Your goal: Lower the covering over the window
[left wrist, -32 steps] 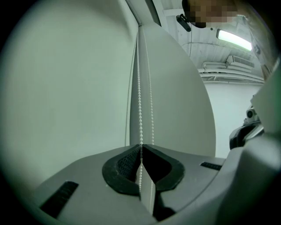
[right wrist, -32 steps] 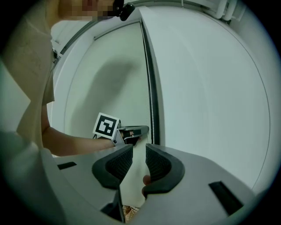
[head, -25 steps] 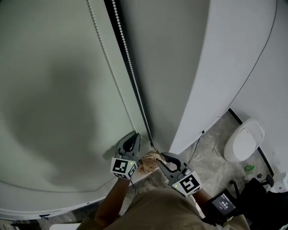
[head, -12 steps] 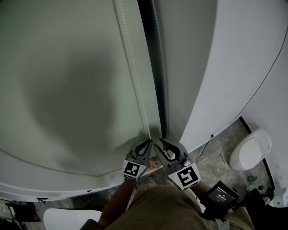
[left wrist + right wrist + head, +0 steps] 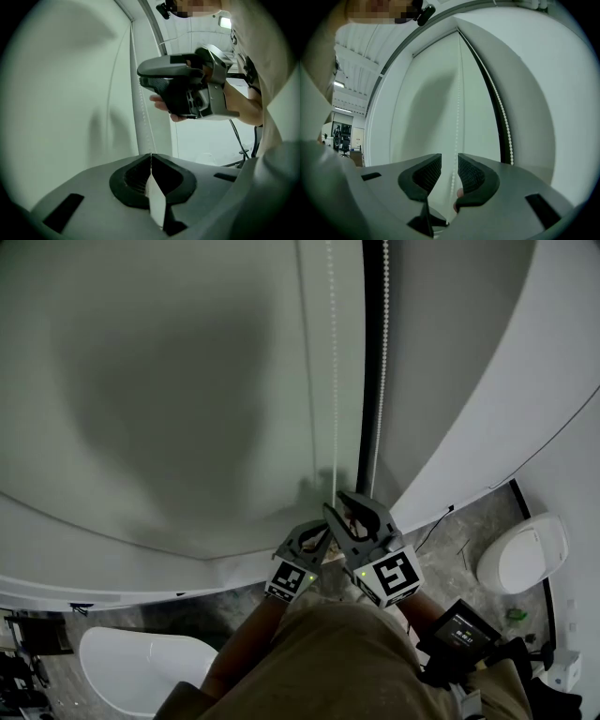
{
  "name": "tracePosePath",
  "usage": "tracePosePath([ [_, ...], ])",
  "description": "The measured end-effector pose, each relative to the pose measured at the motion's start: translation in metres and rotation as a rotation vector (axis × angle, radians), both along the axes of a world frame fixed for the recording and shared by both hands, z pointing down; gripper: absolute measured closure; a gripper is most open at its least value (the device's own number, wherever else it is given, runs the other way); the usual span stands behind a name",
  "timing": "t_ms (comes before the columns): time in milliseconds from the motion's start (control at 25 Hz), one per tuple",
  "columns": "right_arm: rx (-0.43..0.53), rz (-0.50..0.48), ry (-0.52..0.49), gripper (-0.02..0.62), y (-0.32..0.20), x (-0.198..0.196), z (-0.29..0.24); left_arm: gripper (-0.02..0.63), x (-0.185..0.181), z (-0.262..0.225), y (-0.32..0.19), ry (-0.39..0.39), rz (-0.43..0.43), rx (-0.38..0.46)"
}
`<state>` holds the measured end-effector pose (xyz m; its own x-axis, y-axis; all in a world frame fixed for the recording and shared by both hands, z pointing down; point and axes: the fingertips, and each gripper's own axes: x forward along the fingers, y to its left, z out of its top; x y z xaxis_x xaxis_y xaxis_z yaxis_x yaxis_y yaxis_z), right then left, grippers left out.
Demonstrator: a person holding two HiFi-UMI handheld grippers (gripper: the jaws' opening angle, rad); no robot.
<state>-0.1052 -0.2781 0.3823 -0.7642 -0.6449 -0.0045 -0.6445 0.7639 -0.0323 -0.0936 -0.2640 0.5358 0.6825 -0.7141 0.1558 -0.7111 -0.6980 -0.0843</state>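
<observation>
The pale blind hangs flat over the window, its face filling the upper left of the head view. At its right edge the bead chain runs straight up and down in two parallel strands, one over the fabric, the other along a dark gap by the white wall. The left gripper is clamped tight on the chain. Just above it, the right gripper has its jaws apart, with a strand passing between them untouched. Open floor lies to the right.
</observation>
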Motion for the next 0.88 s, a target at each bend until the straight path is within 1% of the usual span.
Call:
tracePosePath([
  [120, 0.007, 0.013, -0.003, 0.497, -0.001, -0.002, -0.003, 0.581, 0.004, 0.017, 0.011, 0.005, 0.011, -0.04],
  [280, 0.024, 0.017, -0.041, 0.499, 0.004, 0.001, -0.009, 0.581, 0.003, 0.02, 0.017, 0.03, 0.01, -0.047],
  [360, 0.024, 0.011, -0.056, 0.499, 0.008, 0.001, -0.01, 0.581, 0.005, 0.027, 0.018, 0.006, 0.015, -0.061],
  [440, 0.015, 0.002, -0.054, 0.501, 0.009, -0.001, -0.008, 0.581, 0.005, 0.043, 0.02, -0.022, 0.022, -0.093],
  [520, 0.005, -0.007, -0.035, 0.517, 0.009, -0.001, -0.002, 0.581, 0.006, 0.057, 0.025, -0.023, 0.024, -0.132],
  [640, -0.009, -0.01, -0.028, 0.549, 0.01, 0.002, 0.005, 0.581, 0.008, 0.071, 0.033, -0.031, 0.027, -0.167],
  [880, -0.022, -0.032, -0.015, 0.551, 0.015, -0.004, 0.011, 0.581, -0.001, 0.099, 0.039, -0.064, 0.006, -0.239],
])
